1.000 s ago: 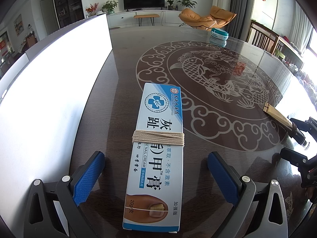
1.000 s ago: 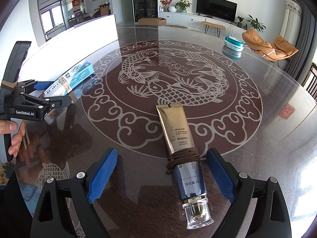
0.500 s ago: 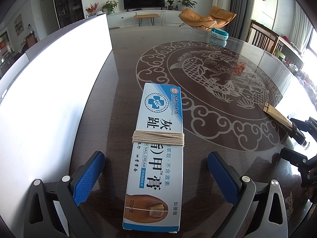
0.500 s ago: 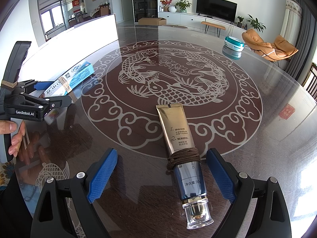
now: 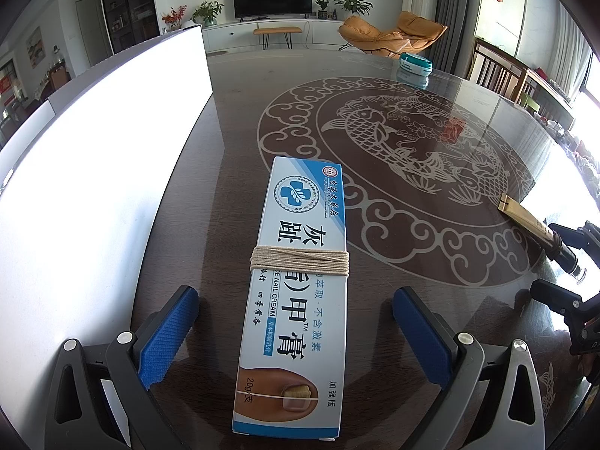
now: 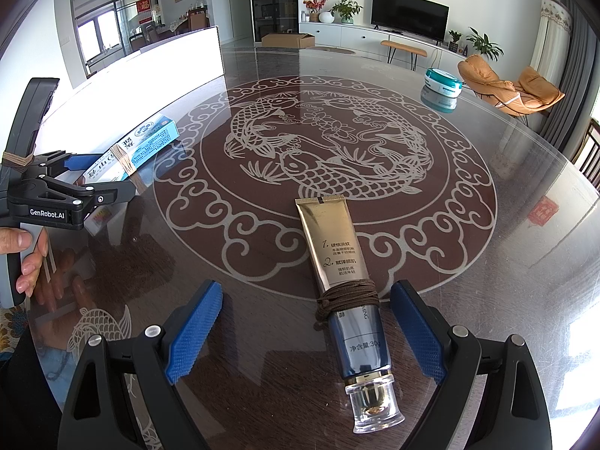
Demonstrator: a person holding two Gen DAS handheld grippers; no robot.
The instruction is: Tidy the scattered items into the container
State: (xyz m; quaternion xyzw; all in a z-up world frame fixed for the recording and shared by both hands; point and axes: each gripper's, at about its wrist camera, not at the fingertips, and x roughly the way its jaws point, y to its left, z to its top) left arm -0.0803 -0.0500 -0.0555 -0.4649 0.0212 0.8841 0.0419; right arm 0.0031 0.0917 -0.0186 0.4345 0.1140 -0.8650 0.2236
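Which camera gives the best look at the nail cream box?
The left wrist view: the nail cream box lies lengthwise between its open blue pads, label and beige string readable. The right wrist view shows it small and slanted at left, partly behind the left gripper.

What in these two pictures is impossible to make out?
- White container: glare washes out both views; inside unseen.
- Gold tube in the left view: right gripper and frame edge hide its cap end.
- Nail cream box in the right view: left gripper hides its near end.
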